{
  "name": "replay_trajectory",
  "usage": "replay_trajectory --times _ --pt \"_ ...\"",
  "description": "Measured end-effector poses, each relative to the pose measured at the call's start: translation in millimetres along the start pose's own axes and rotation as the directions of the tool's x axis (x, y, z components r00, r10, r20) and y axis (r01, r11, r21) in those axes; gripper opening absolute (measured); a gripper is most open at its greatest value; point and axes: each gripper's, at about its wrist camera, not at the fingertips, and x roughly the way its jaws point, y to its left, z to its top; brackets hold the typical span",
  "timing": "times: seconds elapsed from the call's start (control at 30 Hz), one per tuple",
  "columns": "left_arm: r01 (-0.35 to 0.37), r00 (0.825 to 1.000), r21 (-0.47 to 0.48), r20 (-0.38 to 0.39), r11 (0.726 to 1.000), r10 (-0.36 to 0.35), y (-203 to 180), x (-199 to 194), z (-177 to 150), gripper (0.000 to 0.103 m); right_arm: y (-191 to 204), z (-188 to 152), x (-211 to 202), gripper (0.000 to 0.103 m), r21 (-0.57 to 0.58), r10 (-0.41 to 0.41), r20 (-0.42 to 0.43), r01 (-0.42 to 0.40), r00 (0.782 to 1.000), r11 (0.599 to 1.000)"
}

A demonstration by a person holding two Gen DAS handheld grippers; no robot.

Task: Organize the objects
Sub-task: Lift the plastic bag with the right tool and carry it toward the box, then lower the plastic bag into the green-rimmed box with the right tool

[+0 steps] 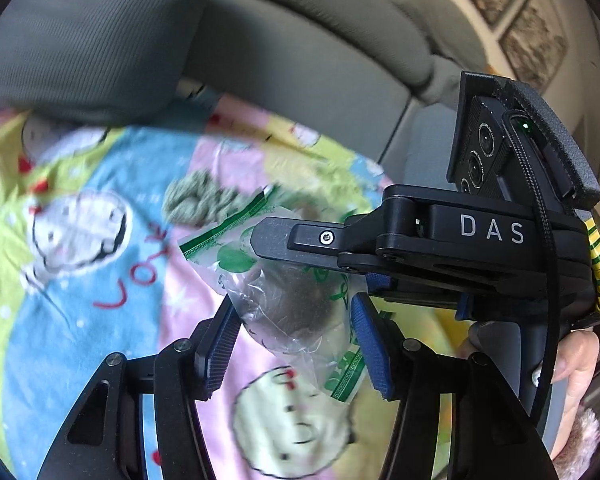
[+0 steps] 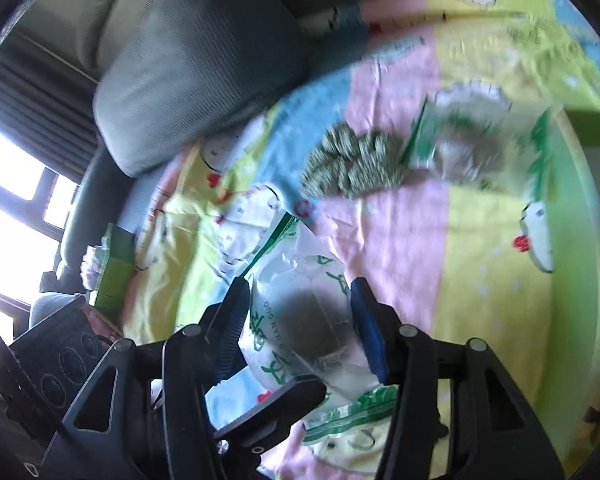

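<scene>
A clear plastic bag with green print point(image 1: 296, 312) holds a dark round object and hangs above a colourful cartoon blanket point(image 1: 100, 280). My left gripper point(image 1: 294, 340) has its blue pads on both sides of the bag. My right gripper point(image 1: 380, 236) reaches in from the right and its finger lies on the bag's top. In the right wrist view the same bag point(image 2: 304, 320) sits between the right gripper's point(image 2: 298, 320) fingers, with the left gripper's finger point(image 2: 276, 404) crossing below. An olive knitted bundle point(image 2: 352, 164) lies on the blanket beside a second printed bag point(image 2: 472, 148).
A grey cushion point(image 2: 196, 64) rests at the blanket's far edge against a grey sofa back point(image 1: 300, 60). A green box point(image 2: 116, 272) sits at the left by a bright window. Framed pictures point(image 1: 532, 40) hang on the wall.
</scene>
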Motion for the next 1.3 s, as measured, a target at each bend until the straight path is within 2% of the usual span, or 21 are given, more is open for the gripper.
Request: replay_trajectory --times 0.27,0.6,0.97,1.3 --pt "0.012 0.996 0.143 0.088 0.990 -0.024 -68.5 -26.0 13.0 0.058 8.5 -8.9 -82.3 0.053 -0.049 0.046 0.176 -0.038 0.983 0.998" --pt "0.046 0.994 0.250 0.082 0.967 -0.068 -135.2 -2.5 16.6 0.058 -28.4 -21.6 -153.4 0.055 -0.003 0.038 0.319 -0.039 0.947 0.999" --pt "0.078 0.996 0.294 0.017 0.953 -0.086 -182.8 41.8 13.2 0.058 -83.9 -27.9 -188.7 0.059 0.090 -0.007 0.368 -0.029 0.930 0.995" --pt "0.102 0.995 0.292 -0.054 0.951 -0.090 -201.3 79.5 9.1 0.058 -127.3 -26.5 -191.7 0.060 0.186 -0.036 0.363 -0.034 0.931 0.982"
